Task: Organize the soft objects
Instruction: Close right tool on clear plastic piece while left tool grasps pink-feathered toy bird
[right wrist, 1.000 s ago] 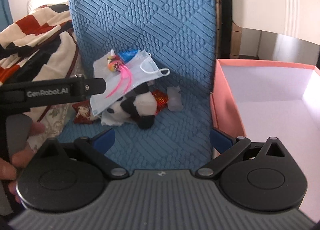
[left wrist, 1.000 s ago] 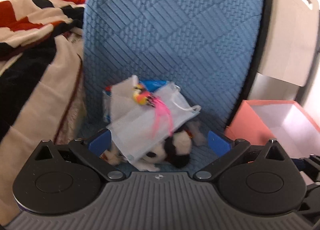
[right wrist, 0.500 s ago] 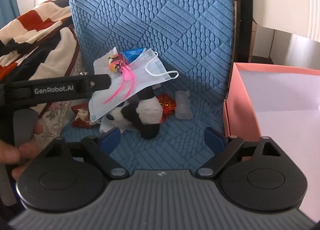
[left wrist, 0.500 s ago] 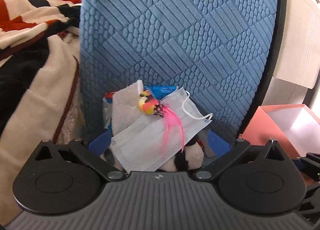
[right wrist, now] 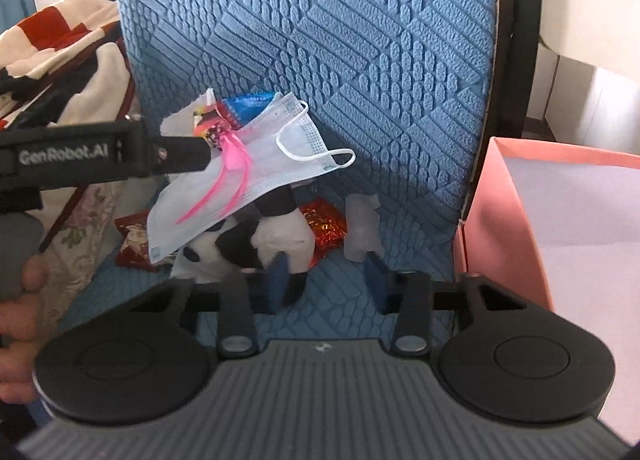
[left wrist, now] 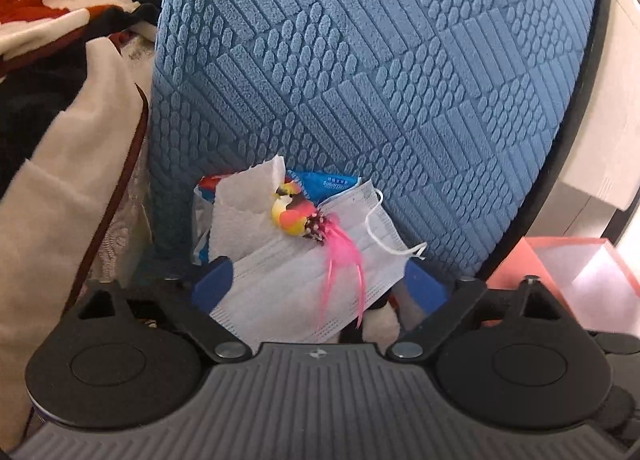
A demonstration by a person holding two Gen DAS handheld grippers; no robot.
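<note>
Soft objects, heaped on a blue textured chair seat (right wrist: 224, 296) against its backrest (left wrist: 380, 71). Face mask (left wrist: 296, 292), pale blue, uppermost, draped over the heap, ear loop free at its right. Bird ornament (left wrist: 292, 213), yellow and orange with pink feathers, lying on the mask. Tissue (left wrist: 244, 211), white, upright behind the bird; blue wrapper (left wrist: 328, 181) behind it, touching the backrest. Panda plush (right wrist: 276, 238), black and white, beneath the mask on the seat. Red foil packets (right wrist: 326, 225) just behind the plush; small translucent piece (right wrist: 362, 232) to their right.

Left gripper (left wrist: 318, 286): released, jaws wide, blue fingers either side of the mask's lower part, mask covering the plush from this side.

Right gripper (right wrist: 328, 280): blurred, jaws apart but fairly close together, gripping nothing, left finger in front of the plush.

Pink box (right wrist: 504, 219), open, right of the chair. Striped blanket (left wrist: 60, 119) piled at left.
</note>
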